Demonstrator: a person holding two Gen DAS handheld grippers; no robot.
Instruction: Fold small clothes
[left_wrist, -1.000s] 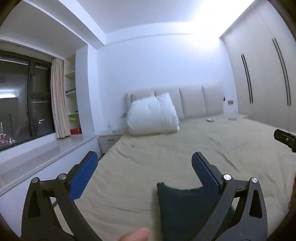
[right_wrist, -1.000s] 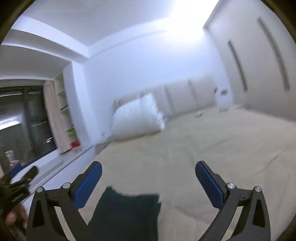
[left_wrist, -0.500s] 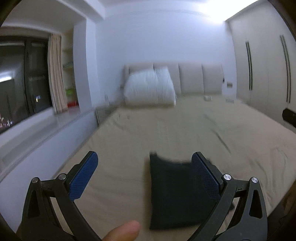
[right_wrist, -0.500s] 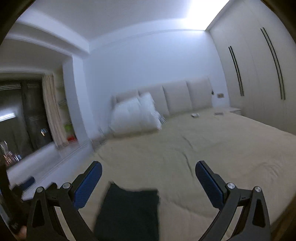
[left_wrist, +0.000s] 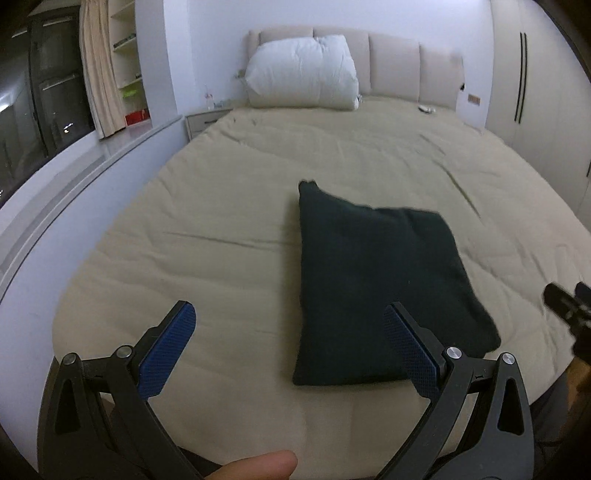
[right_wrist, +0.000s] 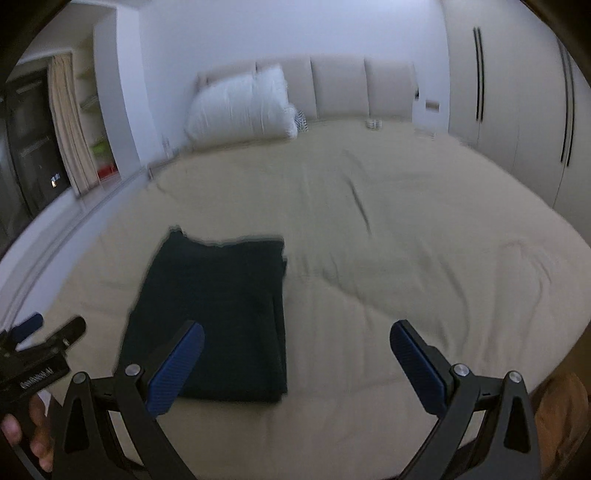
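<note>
Both cameras have tipped down since a second ago, so more of the dark folded cloth (left_wrist: 380, 280) shows now; it lies flat on the beige bed (left_wrist: 229, 206), near the foot end, well away from the white pillow (left_wrist: 301, 74); left gripper (left_wrist: 288, 347) is spread wide and empty just short of the cloth; right gripper (right_wrist: 295, 365) is spread too, holding nothing.
</note>
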